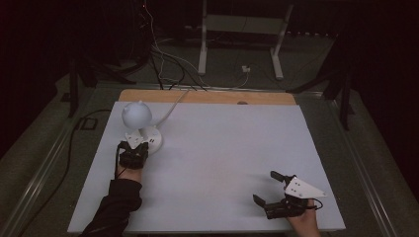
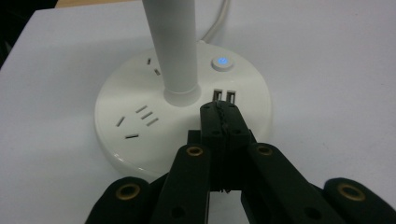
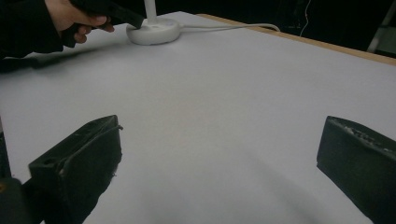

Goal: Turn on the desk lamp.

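the left gripper (image 2: 219, 112), fingers pressed together and holding nothing, rests its tips on the white lamp base (image 2: 140, 98), just short of two usb ports (image 2: 223, 96) and a lit blue button (image 2: 222, 62). the right gripper (image 1: 269, 187) sits with fingers wide on bare tabletop (image 1: 222, 148), well apart from the lamp.

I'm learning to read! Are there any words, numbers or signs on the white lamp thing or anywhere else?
No words or numbers can be read.
One sign: a glowing blue power symbol on the round button on the lamp base, too small to read clearly.
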